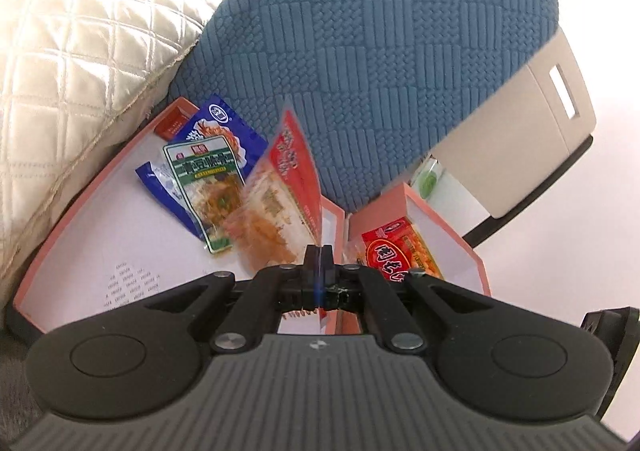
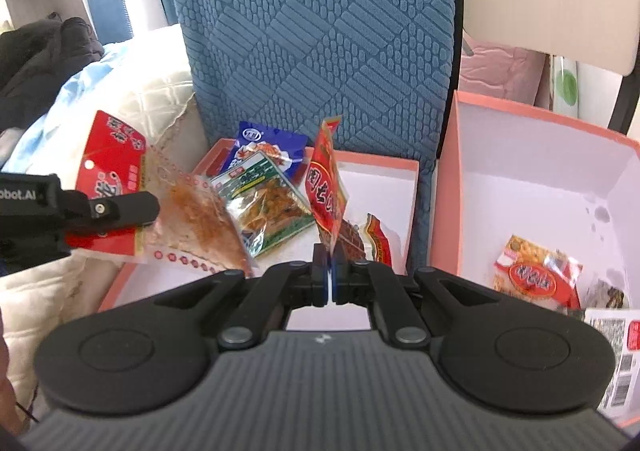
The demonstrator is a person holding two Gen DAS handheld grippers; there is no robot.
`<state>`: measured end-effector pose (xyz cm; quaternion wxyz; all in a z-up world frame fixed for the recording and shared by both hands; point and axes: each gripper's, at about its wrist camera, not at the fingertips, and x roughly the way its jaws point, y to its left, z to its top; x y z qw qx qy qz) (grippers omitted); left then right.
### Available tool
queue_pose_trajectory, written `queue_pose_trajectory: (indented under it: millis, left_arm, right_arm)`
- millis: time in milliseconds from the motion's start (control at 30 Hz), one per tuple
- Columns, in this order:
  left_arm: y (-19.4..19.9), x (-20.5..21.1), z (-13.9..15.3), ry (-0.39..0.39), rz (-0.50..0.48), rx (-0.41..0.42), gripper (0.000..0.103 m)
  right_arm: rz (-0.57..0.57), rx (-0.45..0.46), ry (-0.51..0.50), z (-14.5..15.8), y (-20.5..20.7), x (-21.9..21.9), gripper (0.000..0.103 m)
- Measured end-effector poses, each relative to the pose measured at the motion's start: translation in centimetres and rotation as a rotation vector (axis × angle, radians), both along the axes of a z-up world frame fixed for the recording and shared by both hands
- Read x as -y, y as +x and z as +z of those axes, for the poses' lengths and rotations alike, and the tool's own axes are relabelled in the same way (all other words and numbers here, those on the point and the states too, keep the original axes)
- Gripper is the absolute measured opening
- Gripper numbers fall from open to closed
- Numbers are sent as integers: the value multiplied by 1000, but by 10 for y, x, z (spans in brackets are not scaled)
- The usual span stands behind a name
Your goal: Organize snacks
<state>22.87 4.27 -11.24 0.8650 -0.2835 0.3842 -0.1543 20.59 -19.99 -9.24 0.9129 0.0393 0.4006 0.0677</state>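
I'm working in a lived-in home room: a quilted cream cushion (image 1: pixel 76 63) lies far left, beside a blue textured chair back (image 1: pixel 380 63), dark clothing (image 2: pixel 44 51) heaped beyond.

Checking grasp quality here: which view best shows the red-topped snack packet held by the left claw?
The right wrist view: it shows the red-topped snack packet side-on, its red header pinched in the left claw. The left wrist view sees the packet nearly edge-on and blurred, rising from the shut claw.
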Motion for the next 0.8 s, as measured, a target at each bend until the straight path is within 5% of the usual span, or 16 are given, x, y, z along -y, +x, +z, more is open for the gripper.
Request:
queue_pose_trajectory:
  millis: [300,800]
  left_arm:
    - [-9,19,23,41,-26,16,0]
    - [-9,68,103,165,-135,171,0]
  right_arm:
    - [1,22,39,23,-15,18,5]
    - [20,183,28,102,-13,48,5]
